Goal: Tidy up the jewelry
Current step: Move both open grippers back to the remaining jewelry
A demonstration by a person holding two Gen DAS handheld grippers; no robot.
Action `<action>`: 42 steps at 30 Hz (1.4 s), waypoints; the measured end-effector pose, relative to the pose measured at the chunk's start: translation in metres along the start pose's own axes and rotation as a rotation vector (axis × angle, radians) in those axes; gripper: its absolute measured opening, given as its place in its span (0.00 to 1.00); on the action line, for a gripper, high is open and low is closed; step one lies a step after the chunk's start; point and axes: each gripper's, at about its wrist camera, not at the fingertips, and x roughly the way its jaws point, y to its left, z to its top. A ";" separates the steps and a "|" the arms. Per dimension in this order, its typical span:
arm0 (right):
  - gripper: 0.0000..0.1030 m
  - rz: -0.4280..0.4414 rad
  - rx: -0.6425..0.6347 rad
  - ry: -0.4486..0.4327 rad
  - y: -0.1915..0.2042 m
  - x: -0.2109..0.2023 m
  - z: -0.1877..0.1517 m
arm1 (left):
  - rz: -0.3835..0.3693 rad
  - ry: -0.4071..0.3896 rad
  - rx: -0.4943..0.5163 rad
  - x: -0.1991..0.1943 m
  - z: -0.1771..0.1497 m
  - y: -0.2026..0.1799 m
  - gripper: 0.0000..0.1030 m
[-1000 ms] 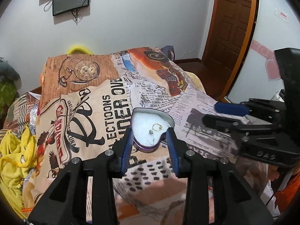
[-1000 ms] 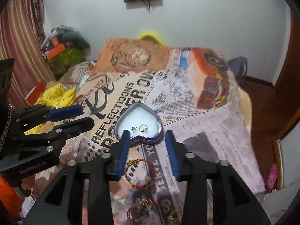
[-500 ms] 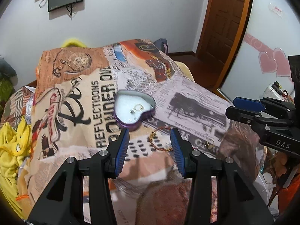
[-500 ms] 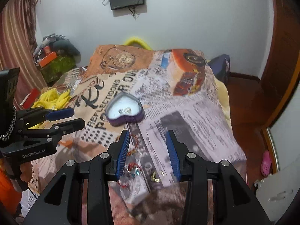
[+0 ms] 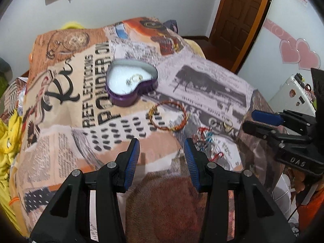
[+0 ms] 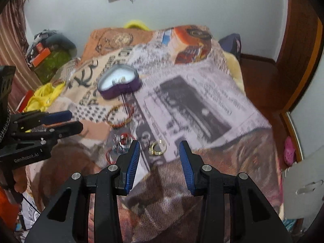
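Both spread, empty tools have pulled back from heart box; blurred ring seemingly between right fingers.

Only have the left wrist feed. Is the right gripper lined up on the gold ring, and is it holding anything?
Observer: The right gripper is open and empty. The gold ring lies on the blanket just ahead, between its fingertips.
Operator: Centered?
Observer: No. In the right wrist view it sits nearer the gripper's left finger.
Operator: Anything crowding that finger?
Observer: Yes. The tangle of red and clear pieces lies just to the left of that fingertip.
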 end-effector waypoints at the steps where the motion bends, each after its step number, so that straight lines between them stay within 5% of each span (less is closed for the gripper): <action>1: 0.36 -0.001 -0.002 0.011 0.000 0.004 -0.003 | 0.003 0.007 0.001 0.003 -0.002 0.000 0.43; 6: 0.36 -0.003 -0.026 0.058 0.003 0.023 -0.014 | 0.018 0.019 0.018 0.010 -0.009 0.001 0.43; 18: 0.36 0.002 -0.052 0.023 0.008 0.029 -0.013 | -0.057 0.051 0.046 0.031 -0.006 -0.012 0.43; 21: 0.29 -0.020 -0.062 0.006 0.010 0.030 -0.014 | -0.087 0.074 0.056 0.039 -0.005 -0.018 0.43; 28: 0.10 -0.020 -0.081 -0.004 0.011 0.034 -0.013 | -0.107 0.079 0.060 0.047 0.002 -0.023 0.34; 42: 0.10 -0.018 -0.031 0.010 0.003 0.025 -0.014 | -0.132 0.071 0.111 0.058 0.009 -0.040 0.17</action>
